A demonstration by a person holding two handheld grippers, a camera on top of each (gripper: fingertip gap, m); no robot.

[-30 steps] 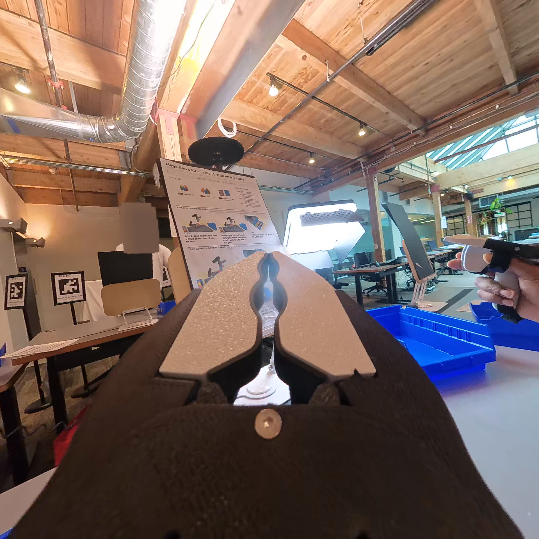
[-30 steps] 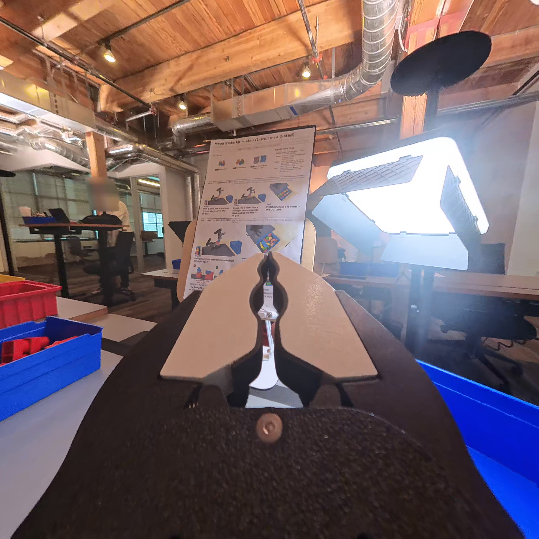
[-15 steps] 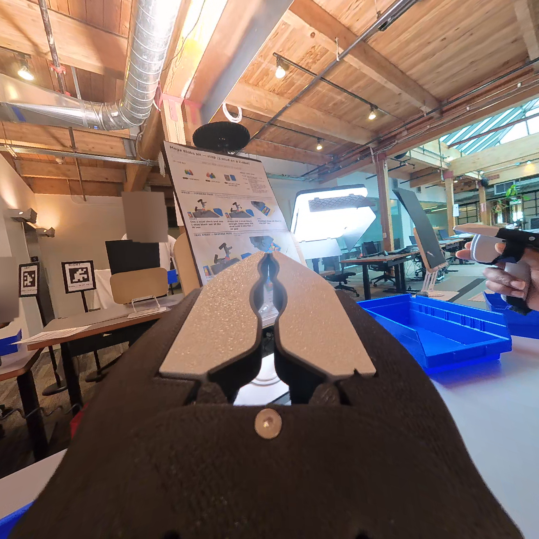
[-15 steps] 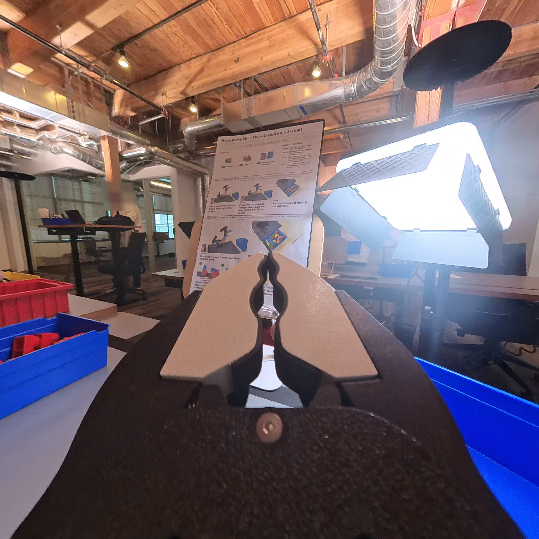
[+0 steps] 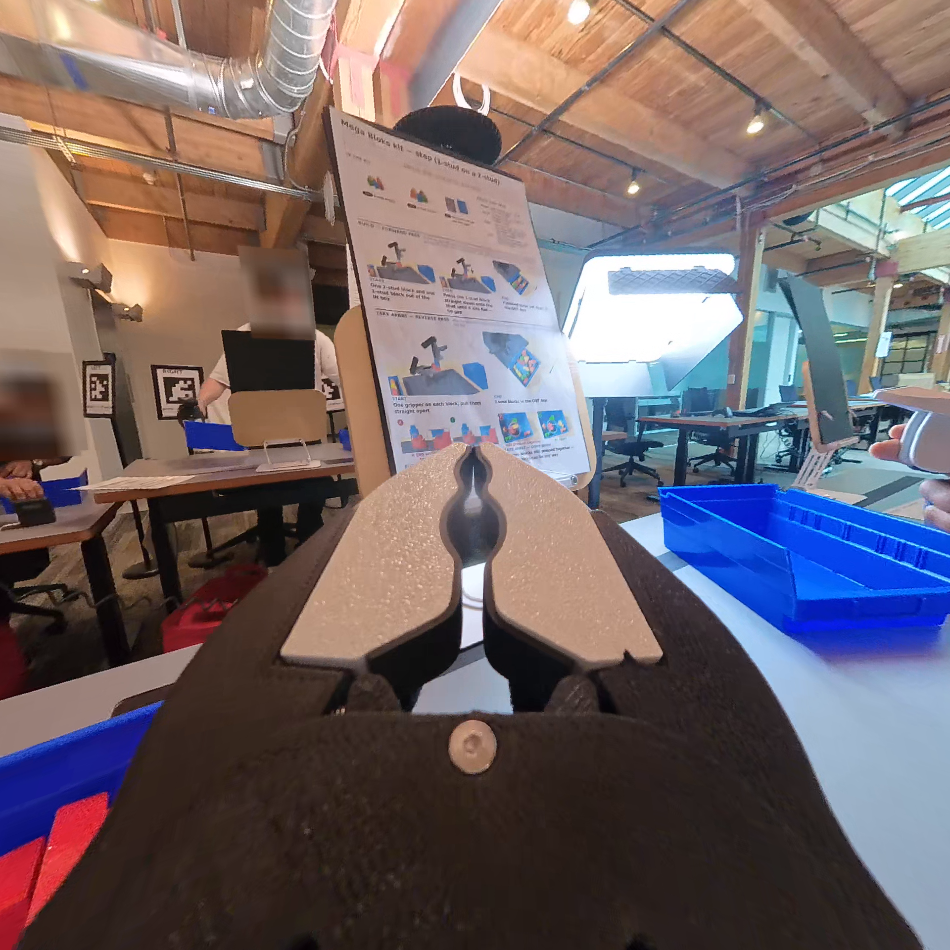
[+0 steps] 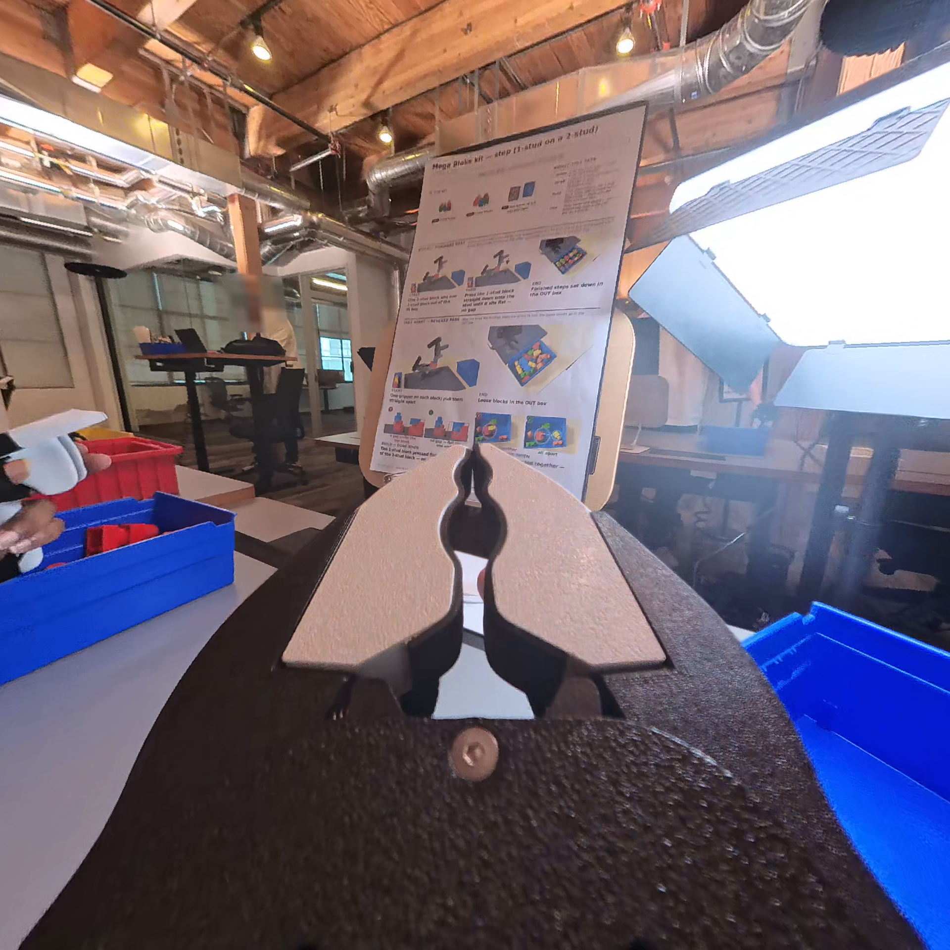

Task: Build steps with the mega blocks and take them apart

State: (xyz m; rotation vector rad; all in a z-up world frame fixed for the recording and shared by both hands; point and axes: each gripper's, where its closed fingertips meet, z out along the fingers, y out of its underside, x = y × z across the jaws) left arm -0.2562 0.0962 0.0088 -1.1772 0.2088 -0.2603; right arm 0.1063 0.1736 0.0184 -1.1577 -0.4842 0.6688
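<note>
While both the left gripper (image 5: 473,448) and right gripper (image 6: 473,448) hang clenched and empty, building seems unstarted; red mega blocks (image 6: 121,534) wait in the blue bin (image 6: 118,576) at nine o'clock, needing an opened claw.

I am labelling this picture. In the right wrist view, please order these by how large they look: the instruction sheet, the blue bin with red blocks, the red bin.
1. instruction sheet
2. blue bin with red blocks
3. red bin, partly hidden and farther away
</note>
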